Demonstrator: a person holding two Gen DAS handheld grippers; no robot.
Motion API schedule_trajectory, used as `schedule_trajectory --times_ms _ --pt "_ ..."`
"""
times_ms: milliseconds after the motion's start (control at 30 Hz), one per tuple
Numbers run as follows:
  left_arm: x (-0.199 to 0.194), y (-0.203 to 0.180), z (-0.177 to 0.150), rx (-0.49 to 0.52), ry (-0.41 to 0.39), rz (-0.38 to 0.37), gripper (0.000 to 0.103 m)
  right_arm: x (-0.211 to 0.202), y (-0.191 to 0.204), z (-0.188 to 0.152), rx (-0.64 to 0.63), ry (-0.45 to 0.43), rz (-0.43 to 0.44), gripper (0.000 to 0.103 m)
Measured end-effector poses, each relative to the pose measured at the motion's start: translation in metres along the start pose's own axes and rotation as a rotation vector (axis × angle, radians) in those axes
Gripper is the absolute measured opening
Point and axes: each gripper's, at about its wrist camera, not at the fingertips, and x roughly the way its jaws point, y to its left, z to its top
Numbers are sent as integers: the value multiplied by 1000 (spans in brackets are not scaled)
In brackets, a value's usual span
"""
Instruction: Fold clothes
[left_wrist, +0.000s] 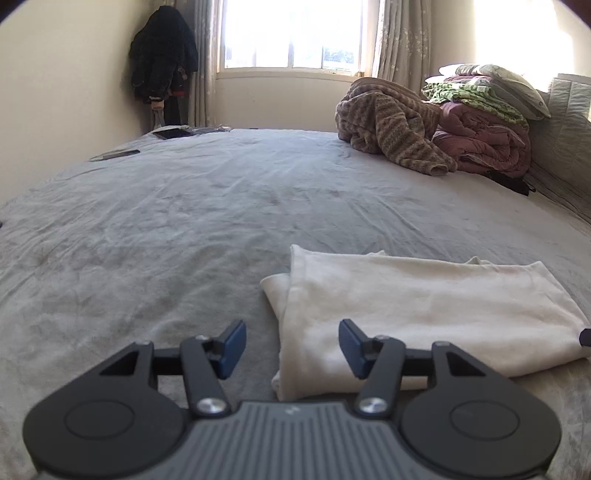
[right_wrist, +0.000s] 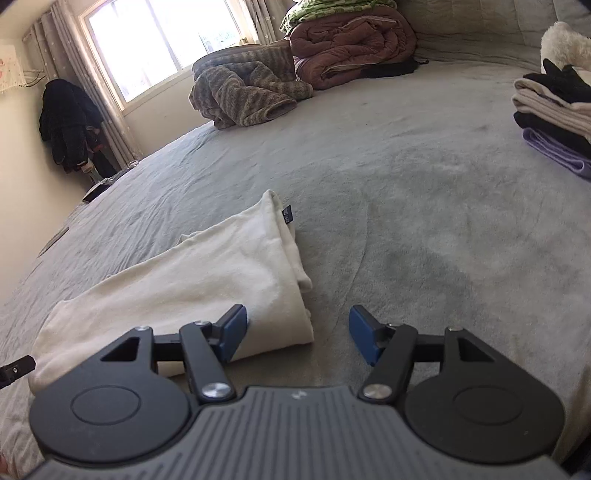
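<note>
A white garment (left_wrist: 424, 306) lies folded into a long flat strip on the grey bed cover (left_wrist: 184, 206). My left gripper (left_wrist: 291, 339) is open just above the strip's left end, and that edge runs between the blue pads without touching them. In the right wrist view the same garment (right_wrist: 192, 273) stretches away to the left, with a small dark label at its far corner. My right gripper (right_wrist: 297, 328) is open at the strip's right end. Its left pad (right_wrist: 234, 328) rests against the cloth, and its right pad stands over bare bed cover (right_wrist: 424, 206).
A crumpled brown fleece (left_wrist: 388, 125) and stacked quilts (left_wrist: 484, 125) sit at the far right by the window. A pile of folded clothes (right_wrist: 554, 110) lies at the right edge. A dark coat (left_wrist: 162, 66) hangs in the corner, and a tablet (left_wrist: 171, 133) lies at the bed's far edge.
</note>
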Motion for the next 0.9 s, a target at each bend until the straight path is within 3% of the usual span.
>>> schedule_trajectory --times_ms 167,233,500,733,900 --pt "-15 -40 -6 134 -59 -111 58 -1 2 -9 108 -1 80 67" --pt "-13 -52 -8 152 -59 -149 58 -1 4 -12 132 -5 102 68" --pt "-6 -84 -6 155 -62 -190 60 -3 7 -18 178 -18 158 68" --pt "9 -108 -11 190 -28 -152 60 -2 9 -23 167 -45 159 68" --pt "21 -116 -17 205 18 -105 60 -8 5 -24 229 -64 162 68"
